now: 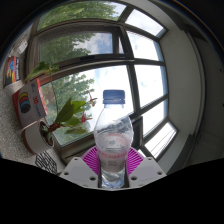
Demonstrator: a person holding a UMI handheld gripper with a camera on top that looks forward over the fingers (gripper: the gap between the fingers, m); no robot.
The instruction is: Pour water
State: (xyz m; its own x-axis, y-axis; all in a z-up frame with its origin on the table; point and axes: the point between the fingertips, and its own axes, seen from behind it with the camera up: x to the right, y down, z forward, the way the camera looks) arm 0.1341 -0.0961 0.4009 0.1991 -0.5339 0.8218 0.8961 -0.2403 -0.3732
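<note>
A clear plastic water bottle (113,135) with a blue cap (114,98) and some water in it stands upright between my gripper's fingers. My gripper (113,166) is shut on the bottle's lower body, with a magenta pad (92,157) pressed against each side. The bottle is held up in the air in front of a bay window. No cup or glass shows in the view.
A large bay window (95,60) fills the view behind the bottle. A potted plant (62,112) with long leaves stands on the sill to the left, next to a white pot (30,128). Coloured items (12,70) hang at the far left.
</note>
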